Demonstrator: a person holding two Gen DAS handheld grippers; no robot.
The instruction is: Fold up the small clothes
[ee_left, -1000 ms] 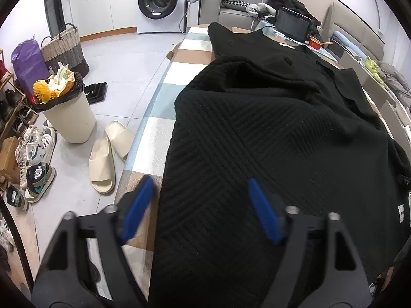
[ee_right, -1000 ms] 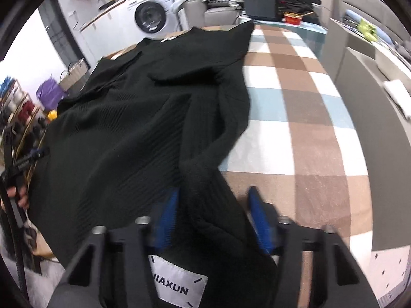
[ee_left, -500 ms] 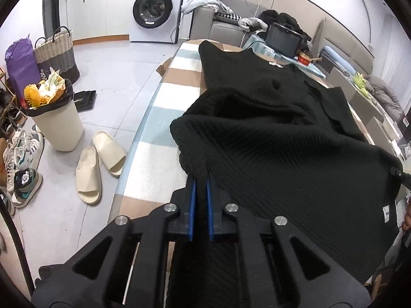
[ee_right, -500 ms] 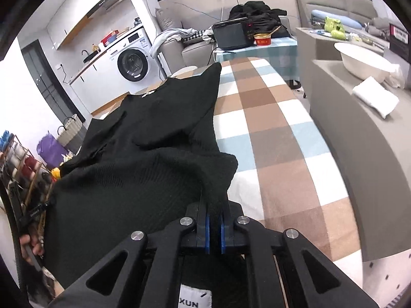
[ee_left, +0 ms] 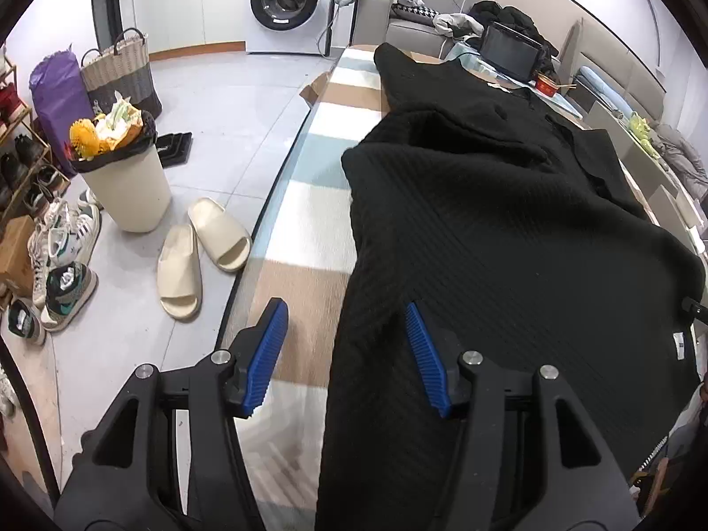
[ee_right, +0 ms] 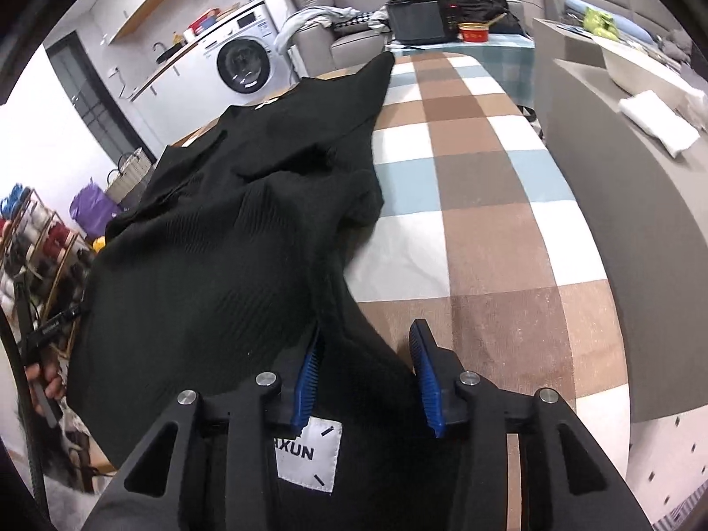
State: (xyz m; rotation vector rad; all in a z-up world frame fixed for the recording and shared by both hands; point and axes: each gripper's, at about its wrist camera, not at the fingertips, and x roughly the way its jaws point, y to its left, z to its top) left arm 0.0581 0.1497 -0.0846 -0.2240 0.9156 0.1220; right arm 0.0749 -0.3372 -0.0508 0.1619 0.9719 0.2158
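Your left gripper point(ee_left: 343, 356) is released, its blue pads point(ee_left: 265, 356) spread wide; the near left edge of the black sweater point(ee_left: 509, 239) lies between them, and only the right pad meets the knit. Your right gripper point(ee_right: 367, 376) is released too, jaws apart, with a ridge of the same sweater point(ee_right: 212, 256) running between its pads point(ee_right: 425, 380). A white label point(ee_right: 309, 453) on the garment shows just below that gripper.

The sweater lies spread along the checked tablecloth point(ee_right: 478, 203), its near part doubled over the far part so a folded edge crosses the middle. It covers the left side of the cloth as your right camera sees it; the brown, white and blue squares beside it are bare.

On the floor by the table stand a full bin point(ee_left: 126, 177) and a pair of cream slippers point(ee_left: 199, 261), with a washing machine point(ee_left: 290, 2) beyond.
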